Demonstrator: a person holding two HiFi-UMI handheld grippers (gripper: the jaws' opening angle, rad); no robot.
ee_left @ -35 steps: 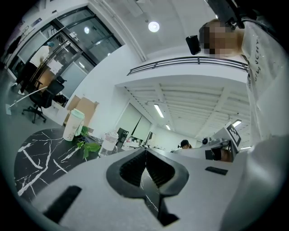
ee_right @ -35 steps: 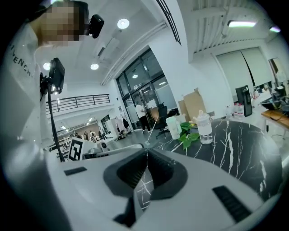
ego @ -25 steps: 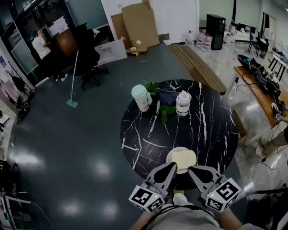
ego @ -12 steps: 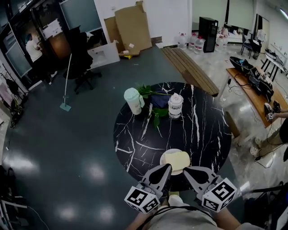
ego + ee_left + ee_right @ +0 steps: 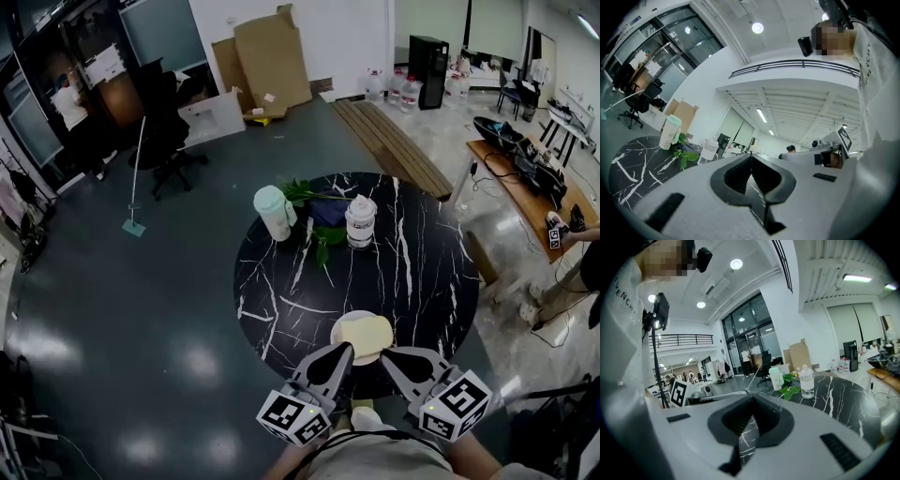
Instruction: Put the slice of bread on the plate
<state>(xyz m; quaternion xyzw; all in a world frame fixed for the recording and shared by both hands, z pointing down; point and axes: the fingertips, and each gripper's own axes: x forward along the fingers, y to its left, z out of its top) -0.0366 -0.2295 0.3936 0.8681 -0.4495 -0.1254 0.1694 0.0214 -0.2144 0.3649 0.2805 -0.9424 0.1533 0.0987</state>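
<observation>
Both tools sit at the near edge of the round black marble table point(image 5: 412, 272), side by side and apart.

Left gripper point(image 5: 342, 352): jaws fully together, nothing between them. Right gripper point(image 5: 386, 354): jaws likewise closed, empty.

Just beyond the 2 tips, 1 slice of bread point(image 5: 364, 335) lies flat on the white plate point(image 5: 359, 315), close to the near edge.

Toward the far edge: 1 pale green cup point(image 5: 272, 212) at left, 1 clear jar point(image 5: 360, 223) with a white lid at right, green leaves point(image 5: 323, 234) between them.

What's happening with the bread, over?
Left gripper shut, empty. Right gripper shut, empty. Bread on plate. Nothing in the way.
</observation>
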